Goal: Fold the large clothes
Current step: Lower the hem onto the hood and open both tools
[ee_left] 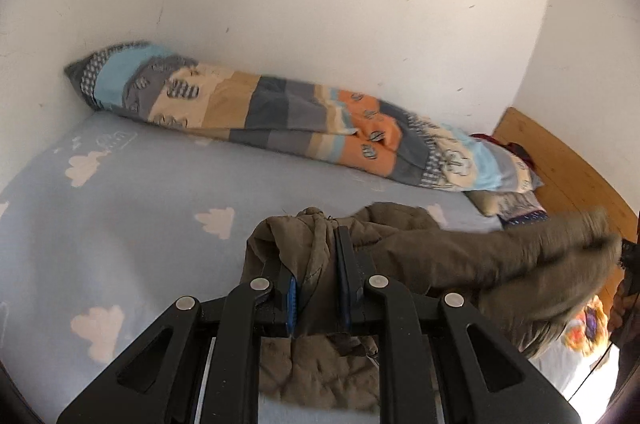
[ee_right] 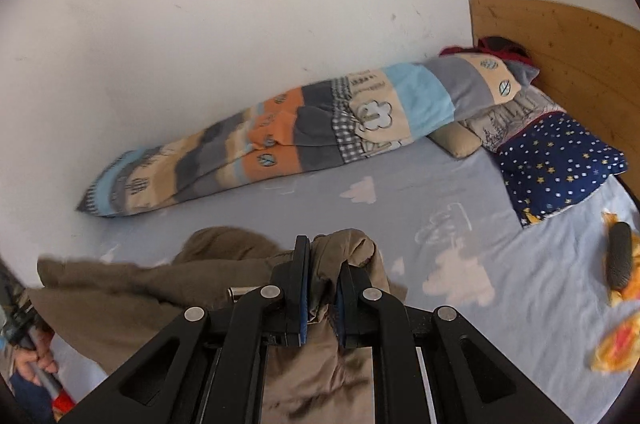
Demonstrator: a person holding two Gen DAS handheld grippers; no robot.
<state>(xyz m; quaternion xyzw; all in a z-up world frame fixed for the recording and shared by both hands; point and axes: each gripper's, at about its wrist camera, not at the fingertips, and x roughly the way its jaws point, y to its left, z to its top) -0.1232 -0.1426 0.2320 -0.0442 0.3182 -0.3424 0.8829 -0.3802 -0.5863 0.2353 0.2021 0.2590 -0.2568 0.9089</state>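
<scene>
A large olive-brown padded garment hangs between my two grippers above the bed. My left gripper is shut on a bunched fold of it, and the cloth stretches away to the right, blurred. My right gripper is shut on another bunched part of the same garment, which stretches away to the left. More of the cloth hangs below each gripper and hides the bed there.
The bed has a light blue sheet with clouds. A rolled patchwork quilt lies along the white wall. A starry navy pillow and a wooden headboard are at the right. An orange toy lies on the sheet.
</scene>
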